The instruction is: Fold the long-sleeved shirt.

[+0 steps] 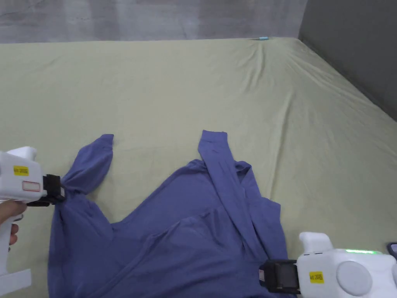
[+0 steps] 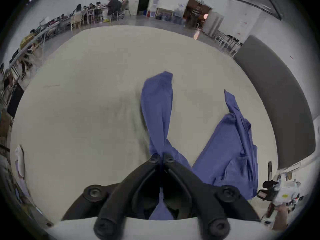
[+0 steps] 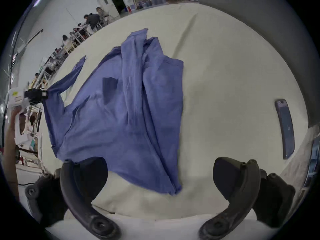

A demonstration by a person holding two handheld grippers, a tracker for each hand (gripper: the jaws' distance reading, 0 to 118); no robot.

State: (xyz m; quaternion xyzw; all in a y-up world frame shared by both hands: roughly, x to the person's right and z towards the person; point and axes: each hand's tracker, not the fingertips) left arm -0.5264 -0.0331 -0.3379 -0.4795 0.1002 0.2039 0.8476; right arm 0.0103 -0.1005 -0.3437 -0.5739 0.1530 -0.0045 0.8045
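The left gripper [image 2: 161, 159] pinches a sleeve [image 2: 156, 108] of the blue shirt [image 2: 230, 153] over the pale sheet [image 2: 86, 105].

One blue shirt [image 1: 186, 233], two hand-held grippers: left [image 1: 58, 189], right [image 1: 267, 276]; one phone [image 3: 285, 127].

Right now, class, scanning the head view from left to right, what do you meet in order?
White left gripper pinching a sleeve → blue long-sleeved cloth shirt spread on the pale green sheet → white right gripper → dark phone's edge.
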